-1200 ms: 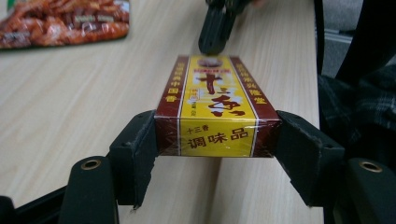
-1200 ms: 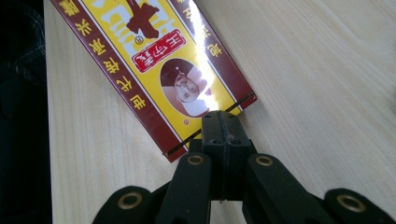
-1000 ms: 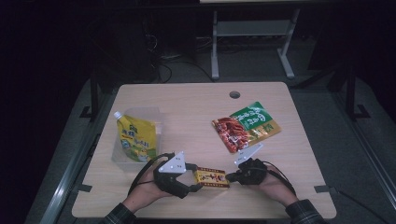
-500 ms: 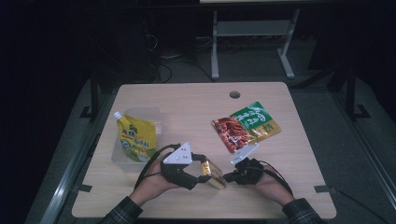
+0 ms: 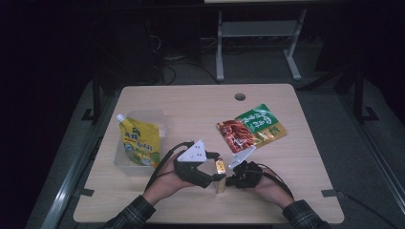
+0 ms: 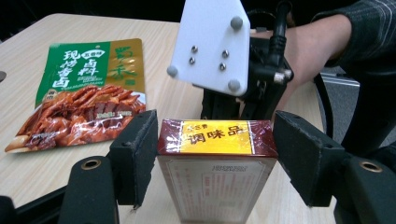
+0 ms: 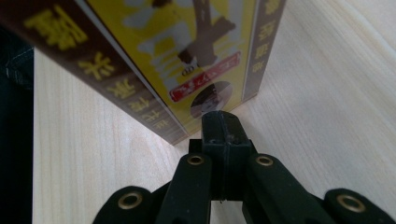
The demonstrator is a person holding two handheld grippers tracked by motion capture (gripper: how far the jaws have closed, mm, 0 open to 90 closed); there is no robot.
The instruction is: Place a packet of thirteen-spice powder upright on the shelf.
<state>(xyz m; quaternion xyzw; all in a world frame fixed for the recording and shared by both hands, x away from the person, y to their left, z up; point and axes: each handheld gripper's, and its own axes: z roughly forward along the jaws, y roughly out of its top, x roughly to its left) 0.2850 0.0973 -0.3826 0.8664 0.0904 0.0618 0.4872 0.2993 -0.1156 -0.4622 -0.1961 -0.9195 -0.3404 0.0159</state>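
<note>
two grippers meet at a small seasoning box (image 5: 220, 175) near the front edge of the counter (image 5: 191, 102). from the high view the box stands on end between the hands, and is little more than a yellow and brown sliver; the left gripper (image 5: 216, 167) reaches it from the left and the right gripper (image 5: 228, 180) from the right.

the left gripper view gives what the high view cannot: the box (image 6: 215, 168) stands upright between the left gripper (image 6: 217, 156) pads, its yellow-labelled top facing the camera. one pad (image 6: 135, 156) lies just against the box's side, the other pad (image 6: 303, 161) stands a little apart, so this gripper is open around the box and not clamped. behind the box the right gripper's white plate (image 6: 210, 44) and the hand holding it show.

the right gripper view looks from low on the counter: the box (image 7: 173, 60) leans across the top of the picture, and the right gripper (image 7: 223, 126) has its jaws pressed together with no gap, the tip touching the box's lower edge and holding nothing.

farther back in the high view lie a red and green snack pouch (image 5: 250, 129) at the right and a yellow spouted pouch (image 5: 138, 143) in a clear tray (image 5: 143, 114) at the left, both well apart from the box.
</note>
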